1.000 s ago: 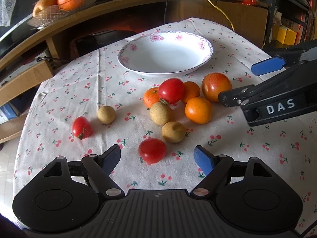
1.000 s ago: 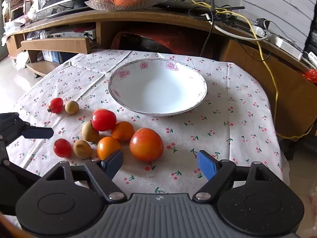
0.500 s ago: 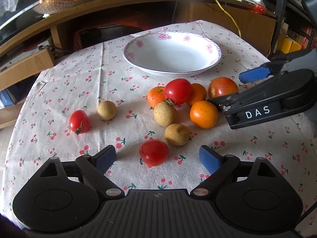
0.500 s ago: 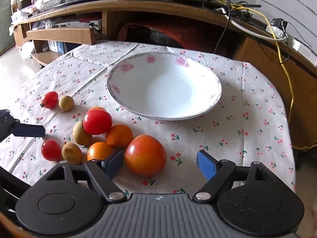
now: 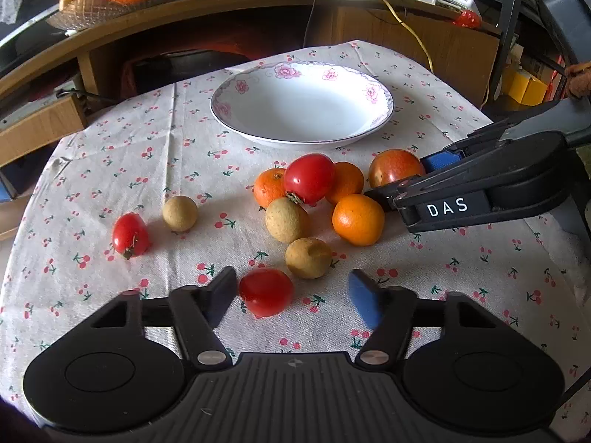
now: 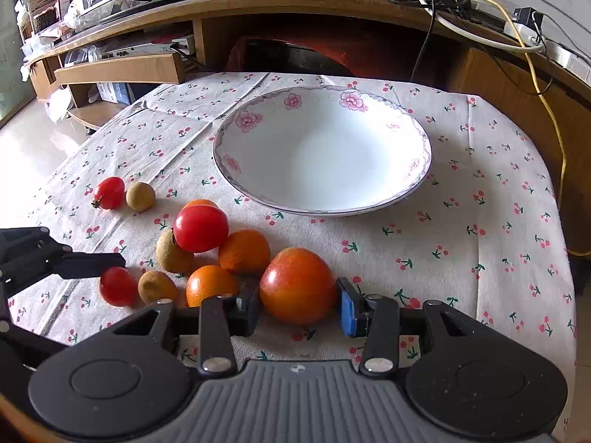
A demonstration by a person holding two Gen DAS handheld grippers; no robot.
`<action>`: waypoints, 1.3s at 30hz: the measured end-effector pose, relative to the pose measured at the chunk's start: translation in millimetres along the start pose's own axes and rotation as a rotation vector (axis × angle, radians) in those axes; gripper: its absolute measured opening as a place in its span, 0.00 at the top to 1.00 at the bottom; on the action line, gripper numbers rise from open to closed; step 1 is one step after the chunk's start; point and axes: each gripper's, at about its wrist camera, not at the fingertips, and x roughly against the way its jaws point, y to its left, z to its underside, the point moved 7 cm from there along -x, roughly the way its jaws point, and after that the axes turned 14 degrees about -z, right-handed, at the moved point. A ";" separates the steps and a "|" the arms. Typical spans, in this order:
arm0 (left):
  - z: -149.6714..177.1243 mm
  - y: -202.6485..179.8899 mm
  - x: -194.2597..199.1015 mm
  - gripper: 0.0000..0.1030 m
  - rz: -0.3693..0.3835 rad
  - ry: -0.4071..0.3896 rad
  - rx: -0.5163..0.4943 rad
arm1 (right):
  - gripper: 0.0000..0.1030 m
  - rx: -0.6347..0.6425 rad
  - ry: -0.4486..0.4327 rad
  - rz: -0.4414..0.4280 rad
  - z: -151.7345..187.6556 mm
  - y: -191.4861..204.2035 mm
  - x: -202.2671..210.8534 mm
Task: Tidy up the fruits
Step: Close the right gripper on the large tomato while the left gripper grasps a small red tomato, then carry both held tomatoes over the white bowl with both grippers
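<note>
Right tongs (image 6: 298,308) around the apple (image 6: 297,285) on the bench (image 6: 480,229).
Both pads touch its sides, pinching it; left tongs (image 5: 291,295) spread, a tomato (image 5: 266,291) between them.

the bowl (image 6: 417,184) is glossy white glazed ceramic with pink printed flowers on its rim. under it lies a matt woven tablecloth (image 6: 480,243), coarse in weave, with printed cherries. just in front of the bowl, the red tomato (image 6: 200,227) is smooth and shiny, the oranges (image 6: 243,251) finely dimpled, the tan longans (image 5: 287,220) dull and rough. both grippers look matt black plastic.
</note>
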 end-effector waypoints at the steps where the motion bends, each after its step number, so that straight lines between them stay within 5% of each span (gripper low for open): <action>1: -0.6 0.7 0.0 0.40 -0.003 0.002 -0.003 | 0.60 -0.003 -0.001 0.000 0.0 -0.3 0.0; 13: 0.1 10.0 3.2 0.62 -0.019 0.036 0.003 | 0.60 -0.021 -0.022 0.001 -4.2 1.7 9.7; 39: -10.5 14.6 15.4 0.67 0.000 0.021 0.062 | 0.60 -0.019 -0.083 0.016 -16.4 4.7 29.8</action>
